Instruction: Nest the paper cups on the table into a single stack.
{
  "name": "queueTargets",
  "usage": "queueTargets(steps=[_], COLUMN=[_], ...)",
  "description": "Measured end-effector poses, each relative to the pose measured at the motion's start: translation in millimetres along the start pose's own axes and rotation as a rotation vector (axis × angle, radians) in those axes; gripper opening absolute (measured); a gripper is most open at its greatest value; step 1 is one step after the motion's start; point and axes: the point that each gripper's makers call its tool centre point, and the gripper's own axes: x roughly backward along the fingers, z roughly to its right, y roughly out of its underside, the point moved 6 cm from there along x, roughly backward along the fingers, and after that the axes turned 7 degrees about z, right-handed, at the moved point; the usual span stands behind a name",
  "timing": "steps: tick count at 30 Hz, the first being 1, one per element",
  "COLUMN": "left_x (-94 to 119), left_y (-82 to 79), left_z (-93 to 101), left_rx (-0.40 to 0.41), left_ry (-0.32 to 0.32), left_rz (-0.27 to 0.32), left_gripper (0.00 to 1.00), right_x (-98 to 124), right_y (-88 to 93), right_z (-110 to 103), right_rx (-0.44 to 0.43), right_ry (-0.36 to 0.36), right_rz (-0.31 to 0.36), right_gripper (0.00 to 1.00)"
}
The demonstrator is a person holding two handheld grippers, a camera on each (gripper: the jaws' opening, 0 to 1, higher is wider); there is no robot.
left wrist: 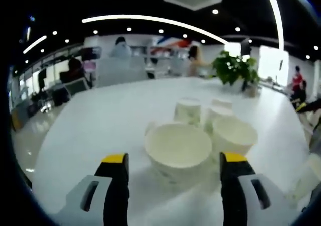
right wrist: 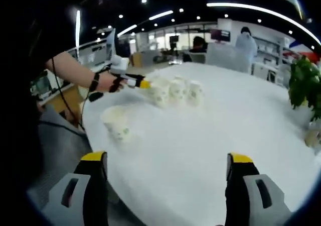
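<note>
Several paper cups [left wrist: 210, 120] are sitting near the table [left wrist: 100, 120] edge; nearest cup [left wrist: 178, 148] is lying straight ahead between the wide-open left gripper [left wrist: 174, 168] jaws. Right gripper [right wrist: 168, 168], also wide, is hanging well apart.

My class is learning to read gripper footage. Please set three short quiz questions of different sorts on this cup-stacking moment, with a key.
1. True or false: the left gripper is shut on a cup.
2. Multiple choice: in the right gripper view, the lone paper cup on the white table stands
A. apart from the cluster of cups, nearer the camera
B. nested inside the cluster
C. between the right gripper jaws
3. Fill in: beyond the cups in the left gripper view stands a green ____.

Key
1. False: its jaws stand open, either side of the nearest cup.
2. A
3. plant
</note>
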Motion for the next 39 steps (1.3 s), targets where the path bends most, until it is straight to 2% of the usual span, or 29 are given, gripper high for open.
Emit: queueTargets(steps=[11,20,34,39], left_x=[-5,-4,4,10], left_y=[1.8,4.5,6.4,1.3], left_z=[1.7,6.7,11.3,13.7], left_rx=[-0.004,-0.029,-0.015,-0.006], left_ry=[0.014,0.042,0.049,0.047], left_rz=[0.016,0.010,0.006,0.015], left_gripper=[0.60,0.45,0.43,0.43], right_x=[9,11,8,7], right_y=[3.9,4.1,0.4,-1.1], right_z=[-3,-5,-8,-10], right_rx=[-0.002,-0.002,0.006,0.009], right_ry=[0.019,0.023,0.021,0.014], right_rz=[-0.012,-0.013,-0.002,0.008], right_gripper=[0.97,0.97,0.96,0.96])
